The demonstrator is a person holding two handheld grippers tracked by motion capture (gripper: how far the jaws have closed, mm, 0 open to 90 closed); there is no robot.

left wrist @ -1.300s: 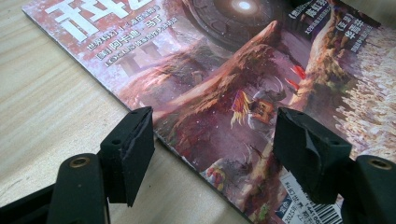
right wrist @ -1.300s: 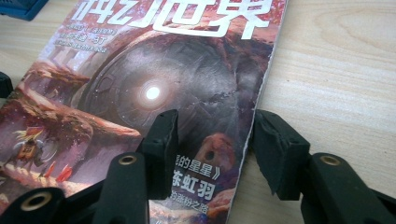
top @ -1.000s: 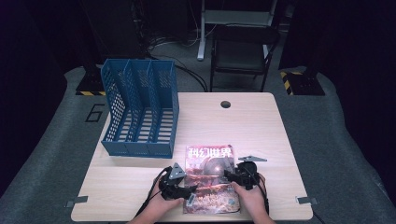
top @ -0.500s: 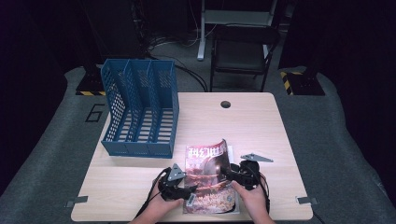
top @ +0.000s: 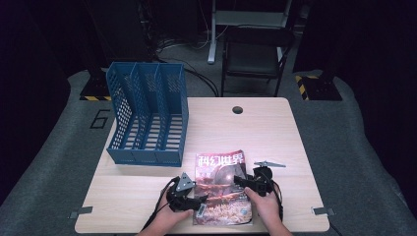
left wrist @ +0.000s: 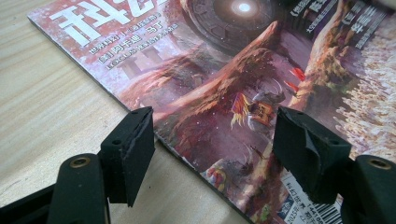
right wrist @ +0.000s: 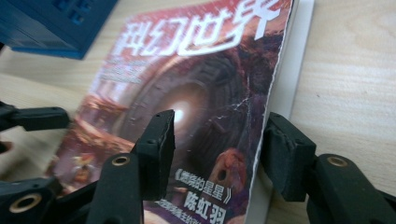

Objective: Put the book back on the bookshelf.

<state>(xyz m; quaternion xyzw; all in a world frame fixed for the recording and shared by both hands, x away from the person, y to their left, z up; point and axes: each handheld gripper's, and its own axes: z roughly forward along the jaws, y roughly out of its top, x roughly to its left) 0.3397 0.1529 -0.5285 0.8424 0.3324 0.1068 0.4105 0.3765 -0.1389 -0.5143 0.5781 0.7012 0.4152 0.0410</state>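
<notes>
Magazine [top: 221, 184] cover lowered since earlier (right edge), jaws of both grippers apart.

Pale wooden surface [top: 275, 132], rectangular, with a round cable hole [top: 237, 109] at twelve o'clock near the far edge. At ten o'clock stands a blue three-slot file rack [top: 147, 115]. Down at six o'clock a magazine [top: 219, 169] with a red cover lies flat by the near edge, just beside the rack's near right corner.
</notes>
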